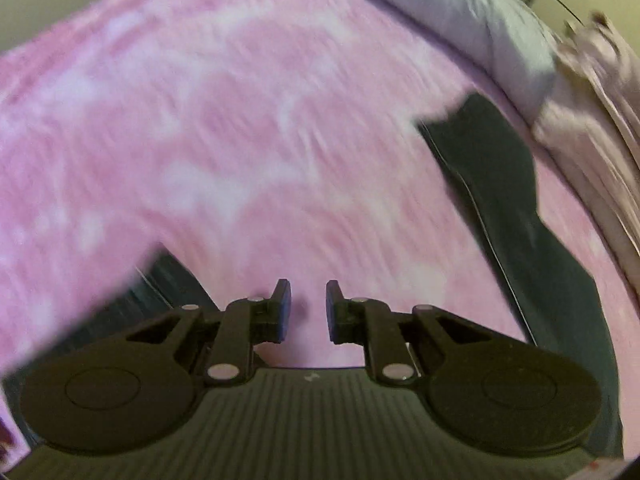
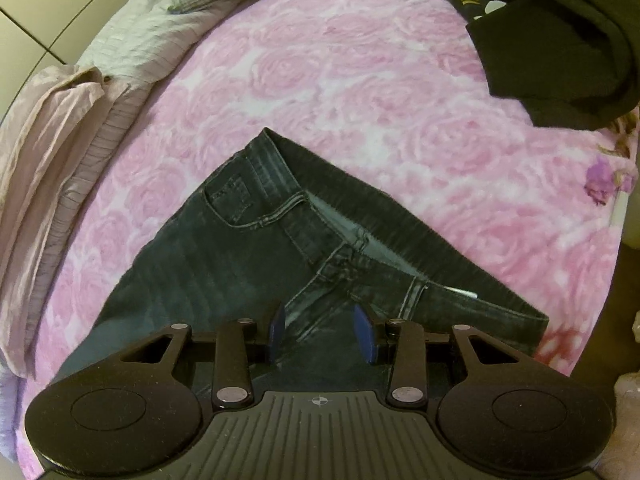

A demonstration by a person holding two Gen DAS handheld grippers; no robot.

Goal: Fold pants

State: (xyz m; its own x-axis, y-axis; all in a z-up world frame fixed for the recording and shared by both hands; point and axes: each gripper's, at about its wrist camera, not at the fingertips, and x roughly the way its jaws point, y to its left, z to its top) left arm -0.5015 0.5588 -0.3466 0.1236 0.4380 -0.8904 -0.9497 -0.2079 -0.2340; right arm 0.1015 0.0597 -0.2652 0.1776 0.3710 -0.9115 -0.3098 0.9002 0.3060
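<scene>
Right wrist view, right gripper (image 2: pixel 320 334) parted, empty, over dark jeans (image 2: pixel 240 248), pink blanket (image 2: pixel 360 80)

The left wrist view is smeared by motion blur; the right is sharp, evenly and dimly lit, with fisheye-bent edges.

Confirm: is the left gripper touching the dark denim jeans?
Apart. In the left wrist view the left gripper has only pink rose-patterned blanket in the gap between its fingers; the dark denim jeans lie off to either side.
</scene>
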